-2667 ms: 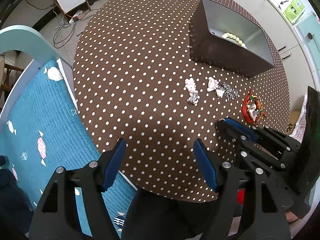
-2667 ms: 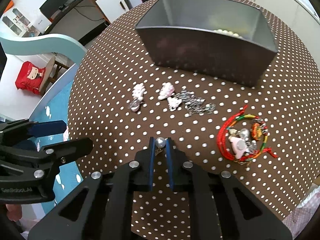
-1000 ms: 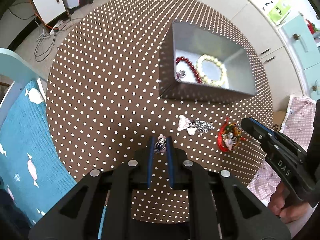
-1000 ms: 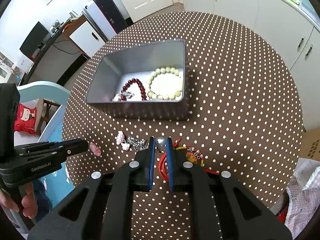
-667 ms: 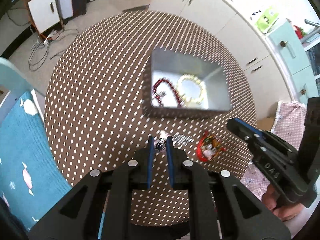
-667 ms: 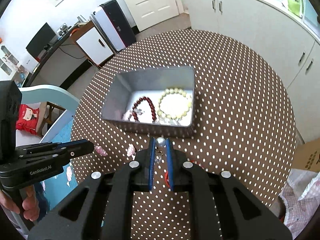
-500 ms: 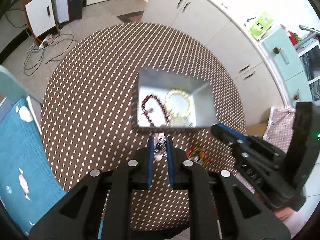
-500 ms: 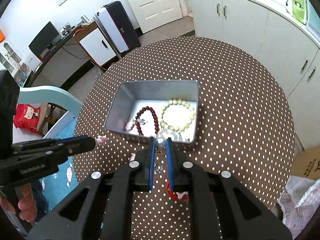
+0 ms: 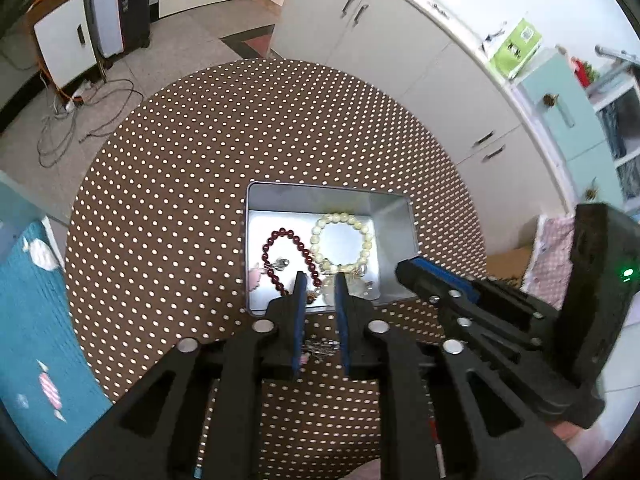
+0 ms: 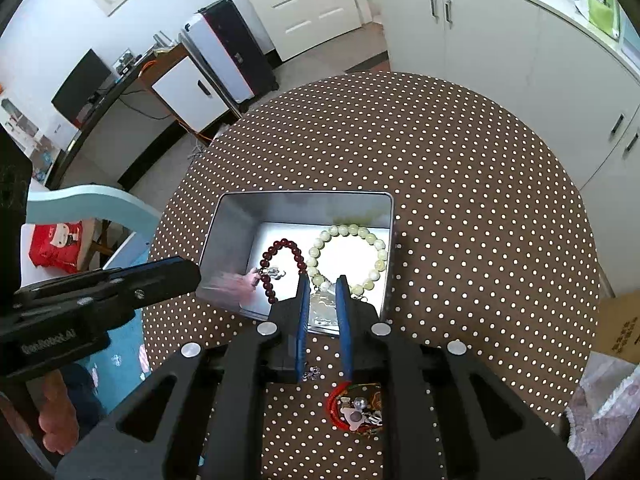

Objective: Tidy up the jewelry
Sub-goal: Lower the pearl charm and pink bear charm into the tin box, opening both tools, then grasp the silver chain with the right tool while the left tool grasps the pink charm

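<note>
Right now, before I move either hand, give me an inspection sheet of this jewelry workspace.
Surface: round table under a brown polka-dot cloth.
Job's things: metal tin holding a dark red bead bracelet, a pale bead bracelet and small charms; red cord bracelet and silver chain lie outside on the cloth.
Clutter: nothing seen.
Grippers: left gripper and right gripper over the tin's near edge, fingers parted, nothing visibly held.
Cables: loose cords on the floor.
Surroundings: white cabinets, blue mat.
</note>
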Tool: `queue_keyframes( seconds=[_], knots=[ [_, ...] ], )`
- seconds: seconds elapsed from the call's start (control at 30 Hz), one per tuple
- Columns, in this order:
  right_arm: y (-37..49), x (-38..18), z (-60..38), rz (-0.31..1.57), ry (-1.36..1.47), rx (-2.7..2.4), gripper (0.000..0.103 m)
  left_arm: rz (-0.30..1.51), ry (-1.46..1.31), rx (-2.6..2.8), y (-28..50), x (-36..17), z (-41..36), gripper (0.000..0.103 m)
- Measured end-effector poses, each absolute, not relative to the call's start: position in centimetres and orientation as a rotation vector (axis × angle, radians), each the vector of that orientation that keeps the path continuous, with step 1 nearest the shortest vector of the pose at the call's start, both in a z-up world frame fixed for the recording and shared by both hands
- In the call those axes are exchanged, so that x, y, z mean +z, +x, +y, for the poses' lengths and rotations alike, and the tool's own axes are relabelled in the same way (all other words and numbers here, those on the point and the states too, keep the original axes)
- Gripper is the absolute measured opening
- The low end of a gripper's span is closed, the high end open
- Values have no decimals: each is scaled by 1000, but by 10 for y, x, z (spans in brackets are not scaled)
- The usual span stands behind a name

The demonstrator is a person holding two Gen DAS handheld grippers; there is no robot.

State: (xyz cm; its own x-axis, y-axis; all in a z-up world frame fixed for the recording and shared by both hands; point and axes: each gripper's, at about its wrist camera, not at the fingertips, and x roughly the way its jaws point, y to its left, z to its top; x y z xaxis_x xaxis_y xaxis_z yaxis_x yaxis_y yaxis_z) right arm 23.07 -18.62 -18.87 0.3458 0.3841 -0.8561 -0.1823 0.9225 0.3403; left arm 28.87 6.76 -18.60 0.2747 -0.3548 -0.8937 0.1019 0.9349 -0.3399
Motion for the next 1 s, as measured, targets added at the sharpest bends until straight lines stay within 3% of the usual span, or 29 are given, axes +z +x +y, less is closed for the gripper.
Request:
queue_keyframes(
  seconds=[0.07, 0.73, 1.0],
  knots=[
    [231, -189, -188, 1164, 186, 356, 24, 1265, -220, -300, 288, -190, 67, 44],
    [202, -190, -213, 1148, 232, 258, 31, 1291, -156, -336, 249, -195, 70, 44],
    [172, -204, -224, 1183, 267, 210, 31, 1421, -173, -361, 226, -236, 64, 44]
  ],
)
